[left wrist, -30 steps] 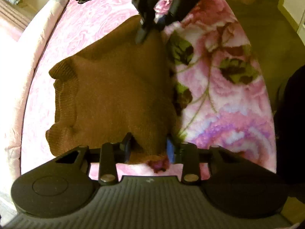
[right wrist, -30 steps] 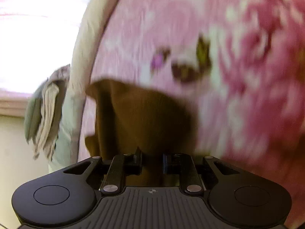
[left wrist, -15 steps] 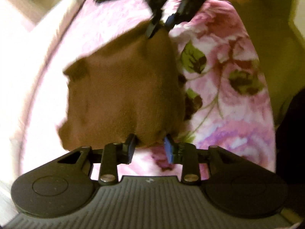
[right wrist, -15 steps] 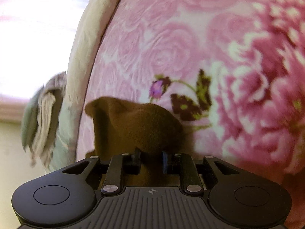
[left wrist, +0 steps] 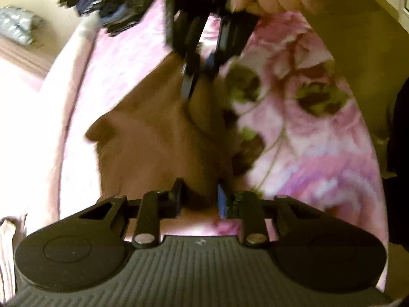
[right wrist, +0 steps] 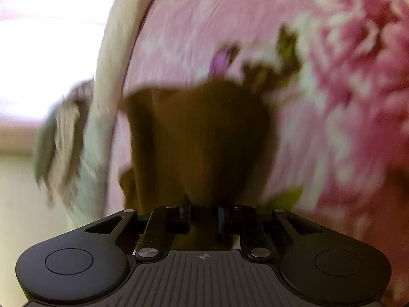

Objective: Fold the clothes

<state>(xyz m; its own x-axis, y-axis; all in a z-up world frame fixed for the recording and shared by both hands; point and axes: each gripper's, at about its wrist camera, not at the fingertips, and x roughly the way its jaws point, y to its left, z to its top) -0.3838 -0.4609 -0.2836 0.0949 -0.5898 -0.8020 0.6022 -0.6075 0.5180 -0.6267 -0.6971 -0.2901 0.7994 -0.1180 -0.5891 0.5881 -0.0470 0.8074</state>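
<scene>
A brown knitted garment [left wrist: 153, 138] lies on a pink flowered bedspread [left wrist: 319, 133]. My left gripper [left wrist: 200, 199] is shut on its near edge, cloth bunched between the fingers. My right gripper [left wrist: 198, 76] shows at the far end in the left wrist view, shut on the opposite edge and lifting it. In the right wrist view the right gripper [right wrist: 203, 215] holds the brown garment [right wrist: 199, 138], which hangs in front of it. The view is blurred.
A dark pile of clothes [left wrist: 110, 2] lies at the far end of the bed. A grey folded item [left wrist: 18, 25] lies on the floor at left. The bed's pale edge [right wrist: 112, 58] runs along the left, with grey cloth [right wrist: 61, 138] beside it.
Both grippers have lifted the garment's right edge and moved closer together. The garment has bunched and now covers less of the bedspread.
</scene>
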